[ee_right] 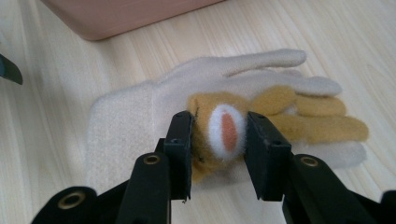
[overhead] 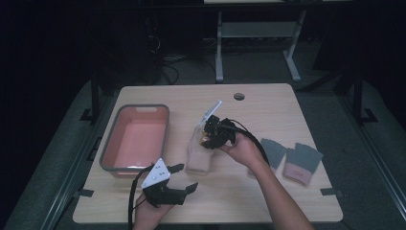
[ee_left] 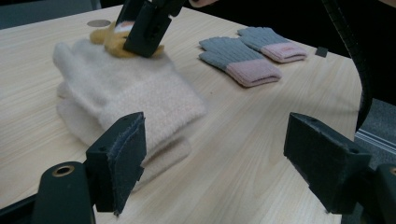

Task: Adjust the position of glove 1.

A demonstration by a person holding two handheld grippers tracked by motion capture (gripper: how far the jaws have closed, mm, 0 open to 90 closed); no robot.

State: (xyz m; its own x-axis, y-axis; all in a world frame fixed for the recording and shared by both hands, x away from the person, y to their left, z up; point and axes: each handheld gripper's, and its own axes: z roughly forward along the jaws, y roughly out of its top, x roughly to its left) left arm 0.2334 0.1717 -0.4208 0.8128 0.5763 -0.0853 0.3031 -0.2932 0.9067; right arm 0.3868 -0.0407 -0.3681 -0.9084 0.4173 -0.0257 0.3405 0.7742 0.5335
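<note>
Black jaws of the right hand-held gripper are seen closed on a mustard-yellow glove, clamped at its cuff end, where a white patch with an orange centre faces the camera. That yellow glove lies on top of the cream gloves, a stacked pair resting flat on the counter; whether it has been lifted clear of them cannot be told. Taking the cream gloves as landmark: the pink bin stands just to their left in the high view, its interior bare; the left hand-held gripper is held near their front-left corner, jaws wide apart with nothing between them; a grey-and-pink glove pair lies well apart to their right.

The step in hand is judged to be pick-up of the yellow glove, presumably for transfer to the bin. The next move would call for a lift that frees the yellow glove without dragging the cream ones, then carriage leftward over the bin's rim before release.
</note>
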